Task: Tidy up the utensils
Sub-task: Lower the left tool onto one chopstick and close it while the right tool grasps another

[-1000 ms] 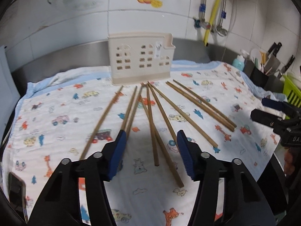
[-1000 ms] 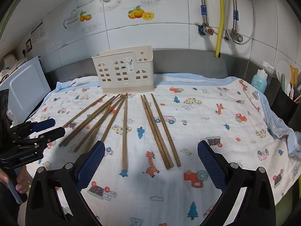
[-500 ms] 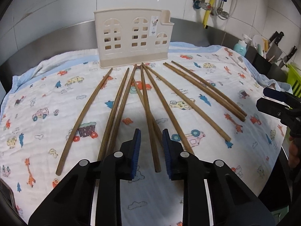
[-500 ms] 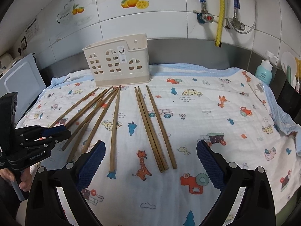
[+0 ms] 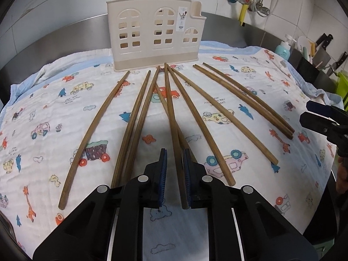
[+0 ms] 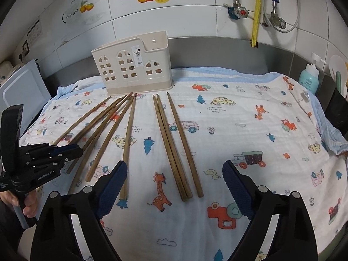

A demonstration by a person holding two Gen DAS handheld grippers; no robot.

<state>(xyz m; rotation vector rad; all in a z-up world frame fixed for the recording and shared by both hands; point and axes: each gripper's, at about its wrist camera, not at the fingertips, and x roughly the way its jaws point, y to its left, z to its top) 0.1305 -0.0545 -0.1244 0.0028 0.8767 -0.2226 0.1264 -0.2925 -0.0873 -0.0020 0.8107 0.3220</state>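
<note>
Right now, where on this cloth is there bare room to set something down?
The free patch is the cloth right of the three rightmost chopsticks, out to its blue-edged side. A narrower strip lies left of the leftmost chopstick. It is crowded in the middle, where chopsticks fan out from the utensil holder.

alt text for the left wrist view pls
The left gripper has just been closing around one chopstick among about nine fanned out on a cartoon-print cloth. A cream holder stands behind them; the right gripper shows at the right edge.
</note>
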